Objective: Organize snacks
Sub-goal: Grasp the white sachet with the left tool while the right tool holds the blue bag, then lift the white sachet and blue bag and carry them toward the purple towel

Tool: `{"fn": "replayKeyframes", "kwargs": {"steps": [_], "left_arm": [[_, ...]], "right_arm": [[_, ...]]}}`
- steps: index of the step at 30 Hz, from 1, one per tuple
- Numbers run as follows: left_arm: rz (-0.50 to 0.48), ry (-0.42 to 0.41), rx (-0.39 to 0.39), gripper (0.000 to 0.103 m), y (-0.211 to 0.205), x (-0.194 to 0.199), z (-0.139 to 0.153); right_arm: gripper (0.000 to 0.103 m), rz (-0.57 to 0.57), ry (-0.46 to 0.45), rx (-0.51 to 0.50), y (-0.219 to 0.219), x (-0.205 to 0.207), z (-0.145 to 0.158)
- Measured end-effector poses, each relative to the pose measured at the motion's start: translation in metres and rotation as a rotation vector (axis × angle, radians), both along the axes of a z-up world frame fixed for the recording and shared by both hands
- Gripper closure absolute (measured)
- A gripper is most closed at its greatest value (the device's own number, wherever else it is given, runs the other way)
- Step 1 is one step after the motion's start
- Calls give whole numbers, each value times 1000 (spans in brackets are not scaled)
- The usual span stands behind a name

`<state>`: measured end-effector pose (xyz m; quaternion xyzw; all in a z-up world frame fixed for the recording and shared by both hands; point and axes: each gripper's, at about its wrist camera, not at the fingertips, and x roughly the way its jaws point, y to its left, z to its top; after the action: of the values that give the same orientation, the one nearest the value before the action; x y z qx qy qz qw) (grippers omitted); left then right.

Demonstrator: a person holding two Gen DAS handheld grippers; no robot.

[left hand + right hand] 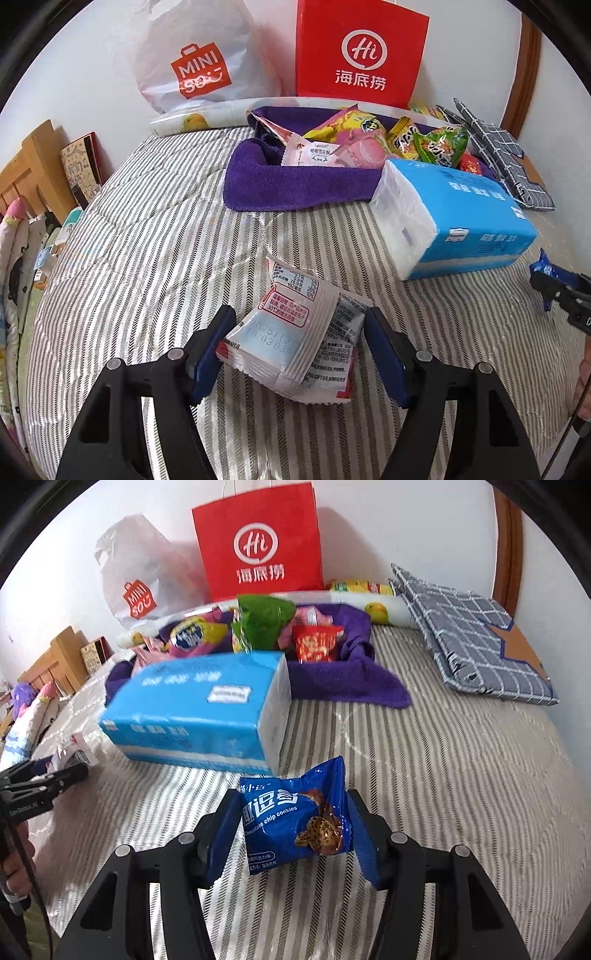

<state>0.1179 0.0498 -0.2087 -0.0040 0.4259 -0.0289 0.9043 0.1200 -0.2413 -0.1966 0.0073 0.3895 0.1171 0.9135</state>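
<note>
Tissue pack (454, 218), red bag (358, 51), perhaps pillowcase (472, 635).

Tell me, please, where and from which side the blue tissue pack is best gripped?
Grip the tissue pack across its narrow width, on the two long blue faces, coming from above. It lies flat on the bed, long and boxy. Its length looks too wide for a gripper, and snacks in the purple towel crowd its far side.
</note>
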Motion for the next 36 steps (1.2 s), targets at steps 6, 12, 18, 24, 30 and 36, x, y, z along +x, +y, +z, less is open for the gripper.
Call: {"fn": "replayKeyframes", "kwargs": {"steps": [6,12,18,24,30,36], "left_arm": [[-3,-10,-10,45,-2,-4,21],[9,41,-61,47,8,2,14],[6,79,-142,47,22,2,4],[-2,87,-150,60,19,3,6],[-21,115,-119,56,15,9,-2],[-19,69,-66,59,8,7,-2]], "right_arm": [[48,-13,-41,24,-4,-9,28],[48,-1,-79,1,2,-11,43],[48,-8,-67,17,1,-9,40],[48,0,-59,26,4,-7,40],[48,11,-61,21,5,-6,40],[48,7,-49,20,5,-5,36]]}}
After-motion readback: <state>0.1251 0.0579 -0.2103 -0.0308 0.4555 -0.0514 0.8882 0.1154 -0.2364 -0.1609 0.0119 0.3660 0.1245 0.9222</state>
